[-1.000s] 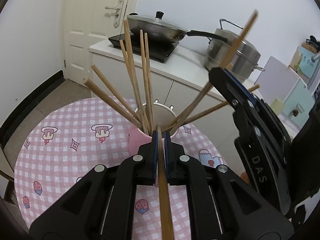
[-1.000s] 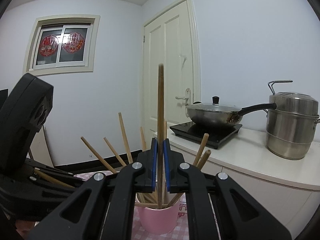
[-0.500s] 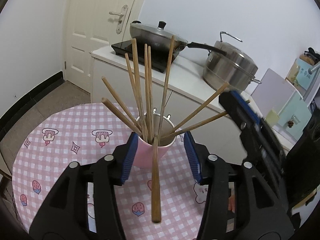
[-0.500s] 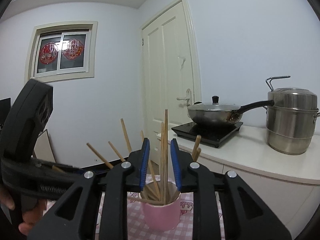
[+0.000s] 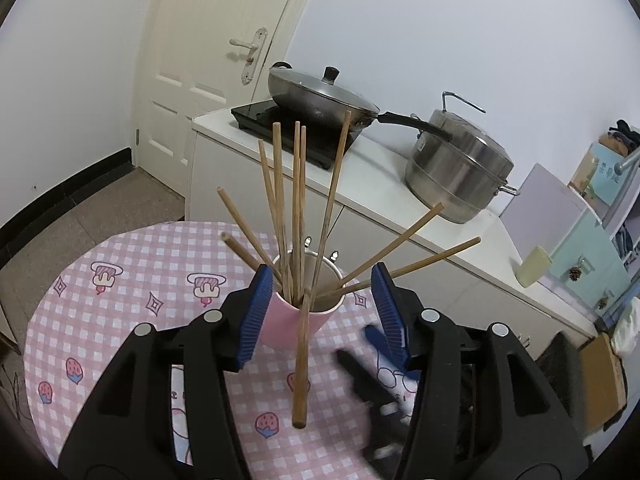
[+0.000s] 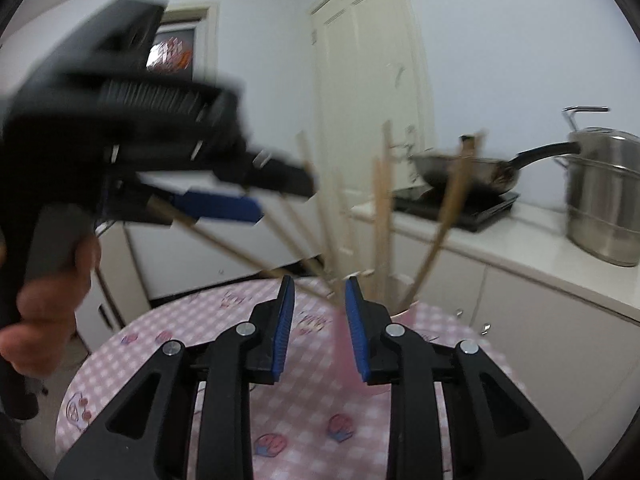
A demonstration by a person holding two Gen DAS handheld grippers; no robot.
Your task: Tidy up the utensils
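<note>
L gripper [image 5: 320,312] jaws just opened, wide apart; one chopstick [image 5: 301,364] loose btwn them, leaning on pink cup [image 5: 286,326] of chopsticks ahead. R gripper [image 6: 319,326] also just opened, empty.

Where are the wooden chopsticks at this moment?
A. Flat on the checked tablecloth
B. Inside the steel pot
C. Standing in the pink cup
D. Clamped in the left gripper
C: the chopsticks fan out of the pink cup; the left gripper is open around them.

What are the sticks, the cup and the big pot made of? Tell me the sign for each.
Sticks: probably bamboo or wood, tan and matte.
Cup: smooth pink with a white inside, ceramic or plastic; cannot tell which.
Big pot: metal, likely stainless steel, with a brushed silver shine.
</note>
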